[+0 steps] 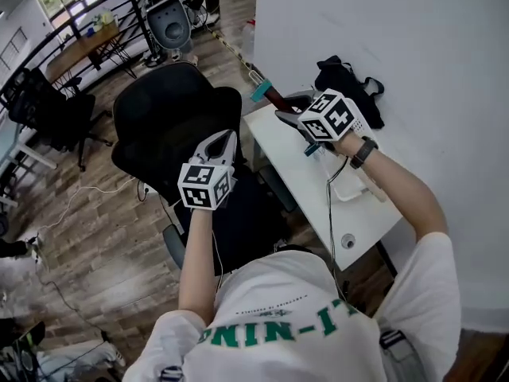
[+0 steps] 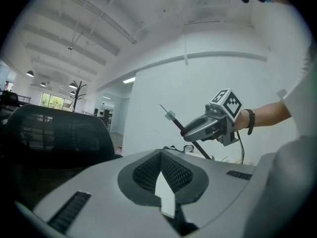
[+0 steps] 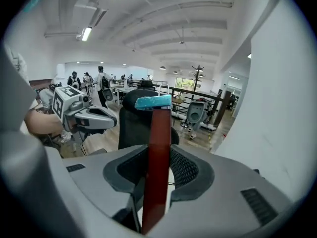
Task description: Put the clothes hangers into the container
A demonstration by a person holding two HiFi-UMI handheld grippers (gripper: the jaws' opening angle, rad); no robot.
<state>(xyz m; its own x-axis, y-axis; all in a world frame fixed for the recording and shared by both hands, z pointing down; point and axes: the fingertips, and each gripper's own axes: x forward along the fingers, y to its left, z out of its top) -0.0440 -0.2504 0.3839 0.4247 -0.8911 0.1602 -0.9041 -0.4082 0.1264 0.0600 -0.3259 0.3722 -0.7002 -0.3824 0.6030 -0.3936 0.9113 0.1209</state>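
Right tongs (image 3: 158, 158) are clamped on a red-brown hanger (image 3: 157, 172), held in the air over the end of the white counter (image 1: 290, 164). The hanger's teal end (image 1: 261, 91) pokes out past the tips. Left tongs (image 1: 221, 140) hang off to the side above the black chair (image 1: 171, 118), tips pinched together with nothing in them. A black bundle (image 1: 347, 82) sits on the counter by the wall.
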